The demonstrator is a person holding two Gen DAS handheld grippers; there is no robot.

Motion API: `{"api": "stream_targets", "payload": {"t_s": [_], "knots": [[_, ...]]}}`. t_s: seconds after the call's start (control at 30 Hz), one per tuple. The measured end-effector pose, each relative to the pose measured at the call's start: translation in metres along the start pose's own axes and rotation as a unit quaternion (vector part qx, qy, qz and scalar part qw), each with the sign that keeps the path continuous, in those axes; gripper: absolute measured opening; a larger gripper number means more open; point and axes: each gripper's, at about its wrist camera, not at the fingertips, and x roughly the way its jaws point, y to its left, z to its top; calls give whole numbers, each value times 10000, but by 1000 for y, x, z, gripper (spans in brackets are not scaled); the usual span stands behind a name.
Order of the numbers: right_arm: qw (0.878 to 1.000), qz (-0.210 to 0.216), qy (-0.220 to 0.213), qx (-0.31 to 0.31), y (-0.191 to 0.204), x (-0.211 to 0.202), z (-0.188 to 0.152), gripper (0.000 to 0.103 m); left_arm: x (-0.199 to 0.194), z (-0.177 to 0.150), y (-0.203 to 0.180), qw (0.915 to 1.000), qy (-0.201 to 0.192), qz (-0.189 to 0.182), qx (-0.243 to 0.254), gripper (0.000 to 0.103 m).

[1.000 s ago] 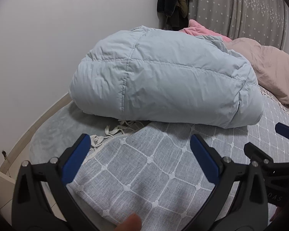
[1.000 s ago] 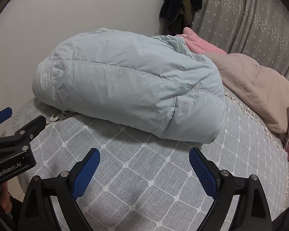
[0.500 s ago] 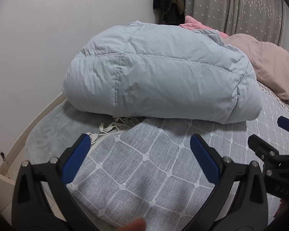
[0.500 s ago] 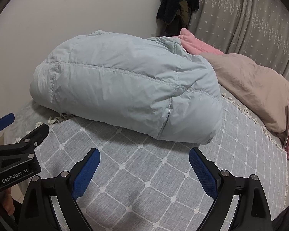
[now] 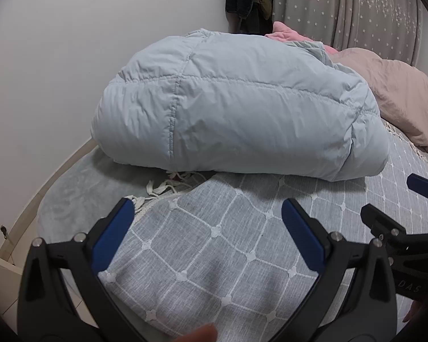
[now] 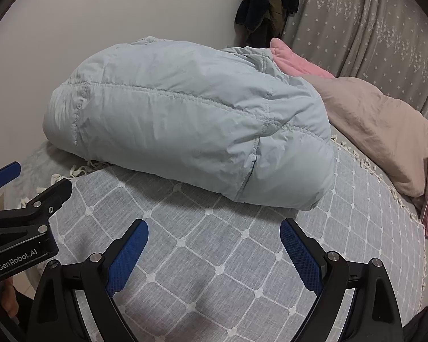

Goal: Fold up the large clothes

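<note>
A pale blue puffy down jacket [image 5: 236, 114] lies folded into a thick bundle on the bed; it also shows in the right wrist view [image 6: 185, 122]. My left gripper [image 5: 207, 211] is open and empty, a short way in front of the bundle's near edge. My right gripper [image 6: 214, 229] is open and empty, in front of the bundle's right end. Each gripper shows at the edge of the other's view: the right gripper [image 5: 396, 196], the left gripper [image 6: 34, 176].
The bed has a grey bedspread with a white grid pattern [image 6: 214, 250] and a fringed edge [image 5: 168, 185]. A beige and pink duvet [image 6: 379, 125] lies behind on the right. A white wall [image 5: 71, 42] is on the left, dark clothes [image 6: 265, 2] and curtains behind.
Both grippers have drifted slightly; the bundle has shifted a little in the views. The jaws stay open and the jacket has not moved.
</note>
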Motion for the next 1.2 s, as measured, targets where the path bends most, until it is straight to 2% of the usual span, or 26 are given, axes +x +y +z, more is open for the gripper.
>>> {"api": "stream_targets", "payload": {"t_s": [1.2], "knots": [[10000, 25, -6, -31, 3, -1, 0, 95, -3, 1, 1, 10000, -79, -8, -13, 102]]}}
